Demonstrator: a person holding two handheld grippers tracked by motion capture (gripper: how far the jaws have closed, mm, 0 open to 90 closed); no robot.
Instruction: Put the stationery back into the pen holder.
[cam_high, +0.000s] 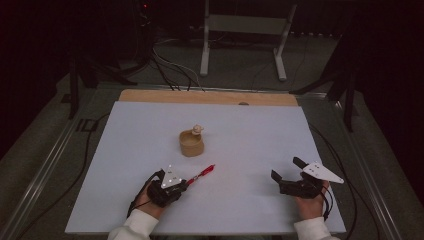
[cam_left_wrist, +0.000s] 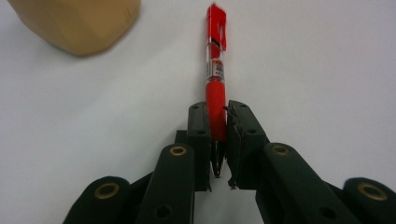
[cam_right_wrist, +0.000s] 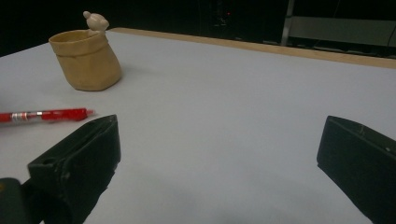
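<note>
A red pen with a clear barrel section lies flat on the white table, nearer than the tan pot and slightly right of it, its tip end clamped between the left gripper's jaws

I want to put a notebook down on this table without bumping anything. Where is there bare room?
The white table is bare along its far strip behind the tan pot, down its whole right half ahead of the right gripper, and on the left beyond the pot. It is busier near the middle front, where the left gripper clamps the red pen.
</note>
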